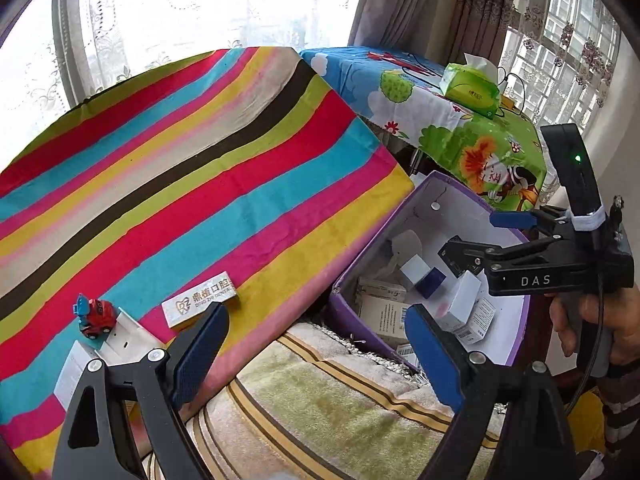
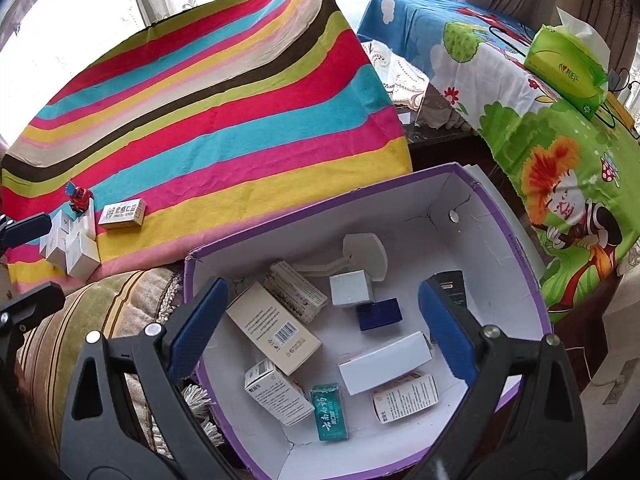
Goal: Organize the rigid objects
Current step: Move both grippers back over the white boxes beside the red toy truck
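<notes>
My right gripper (image 2: 324,332) hangs open over a purple box (image 2: 360,196) with a white inside; nothing sits between its blue pads. Several small cartons lie in the box, among them a beige barcode carton (image 2: 274,326), a dark blue cube (image 2: 379,314) and a green packet (image 2: 330,412). My left gripper (image 1: 316,356) is open and empty above a striped cushion (image 1: 340,400), left of the purple box (image 1: 440,208). On the striped cloth lie a white box with gold lettering (image 1: 202,300), a red toy car (image 1: 96,316) and white boxes (image 1: 120,340). The right gripper (image 1: 484,240) shows over the box.
The rainbow-striped cloth (image 1: 200,160) covers a wide surface by the window. A table under a cartoon cloth (image 2: 560,152) stands behind the box, with a green tissue pack (image 2: 568,72) and cables on it. A hand (image 1: 592,320) holds the right gripper's handle.
</notes>
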`<move>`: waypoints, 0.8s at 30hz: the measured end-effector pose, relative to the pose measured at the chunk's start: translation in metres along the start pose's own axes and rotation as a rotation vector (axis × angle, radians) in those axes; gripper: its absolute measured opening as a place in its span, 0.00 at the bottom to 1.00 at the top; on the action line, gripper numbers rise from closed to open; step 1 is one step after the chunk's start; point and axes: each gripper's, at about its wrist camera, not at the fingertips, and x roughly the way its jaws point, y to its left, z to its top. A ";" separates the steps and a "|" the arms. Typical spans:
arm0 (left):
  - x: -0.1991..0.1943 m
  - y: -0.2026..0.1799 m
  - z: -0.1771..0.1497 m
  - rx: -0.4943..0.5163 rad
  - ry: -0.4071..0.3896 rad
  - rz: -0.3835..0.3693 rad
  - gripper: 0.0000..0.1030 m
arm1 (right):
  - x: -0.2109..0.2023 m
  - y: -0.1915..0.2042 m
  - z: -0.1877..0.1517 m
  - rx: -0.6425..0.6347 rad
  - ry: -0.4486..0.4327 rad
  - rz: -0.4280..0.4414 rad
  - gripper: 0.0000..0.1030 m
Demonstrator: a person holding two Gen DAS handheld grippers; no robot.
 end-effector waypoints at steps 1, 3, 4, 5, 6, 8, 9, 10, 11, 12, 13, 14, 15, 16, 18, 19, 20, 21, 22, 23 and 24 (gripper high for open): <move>-0.002 0.009 -0.001 -0.022 -0.003 0.011 0.88 | 0.000 0.008 0.001 -0.016 0.001 0.009 0.94; -0.006 0.028 -0.005 -0.062 -0.003 0.036 0.88 | 0.001 0.027 0.002 -0.051 0.003 0.032 0.94; -0.008 0.036 -0.006 -0.081 -0.003 0.046 0.88 | 0.002 0.036 0.004 -0.071 0.004 0.042 0.94; -0.010 0.045 -0.008 -0.099 -0.004 0.058 0.88 | 0.002 0.045 0.005 -0.091 0.005 0.051 0.94; -0.012 0.054 -0.010 -0.115 -0.005 0.071 0.88 | 0.001 0.054 0.006 -0.109 0.005 0.060 0.94; -0.016 0.073 -0.014 -0.155 -0.008 0.097 0.88 | 0.001 0.071 0.007 -0.138 0.005 0.081 0.94; -0.018 0.082 -0.016 -0.179 -0.009 0.108 0.88 | 0.002 0.078 0.008 -0.151 0.007 0.090 0.94; -0.020 0.093 -0.018 -0.206 -0.008 0.120 0.88 | 0.003 0.086 0.008 -0.166 0.010 0.097 0.94; -0.022 0.104 -0.020 -0.234 -0.006 0.137 0.88 | 0.003 0.095 0.009 -0.184 0.013 0.106 0.94; -0.023 0.116 -0.023 -0.265 -0.004 0.152 0.88 | 0.004 0.105 0.009 -0.201 0.015 0.115 0.94; -0.025 0.127 -0.027 -0.298 -0.006 0.157 0.88 | 0.005 0.113 0.008 -0.217 0.018 0.125 0.94; -0.027 0.138 -0.030 -0.327 -0.007 0.154 0.88 | 0.006 0.121 0.008 -0.233 0.022 0.138 0.94; -0.028 0.147 -0.034 -0.352 -0.006 0.151 0.88 | 0.007 0.129 0.008 -0.246 0.027 0.149 0.94; -0.030 0.155 -0.037 -0.368 -0.004 0.152 0.88 | 0.008 0.139 0.007 -0.262 0.031 0.161 0.94; -0.032 0.167 -0.043 -0.377 -0.004 0.156 0.88 | 0.009 0.156 0.007 -0.297 0.038 0.181 0.94; -0.034 0.172 -0.046 -0.378 -0.003 0.156 0.88 | 0.011 0.165 0.006 -0.315 0.041 0.188 0.94; -0.035 0.176 -0.048 -0.377 -0.004 0.156 0.88 | 0.012 0.173 0.006 -0.335 0.046 0.195 0.94; -0.035 0.180 -0.051 -0.373 -0.004 0.159 0.88 | 0.013 0.182 0.005 -0.353 0.050 0.201 0.94; -0.036 0.183 -0.053 -0.363 -0.003 0.169 0.88 | 0.015 0.191 0.006 -0.372 0.053 0.208 0.94; -0.036 0.185 -0.055 -0.348 0.000 0.182 0.88 | 0.016 0.199 0.006 -0.390 0.055 0.211 0.94; -0.036 0.187 -0.058 -0.333 0.001 0.190 0.88 | 0.017 0.207 0.005 -0.411 0.056 0.210 0.94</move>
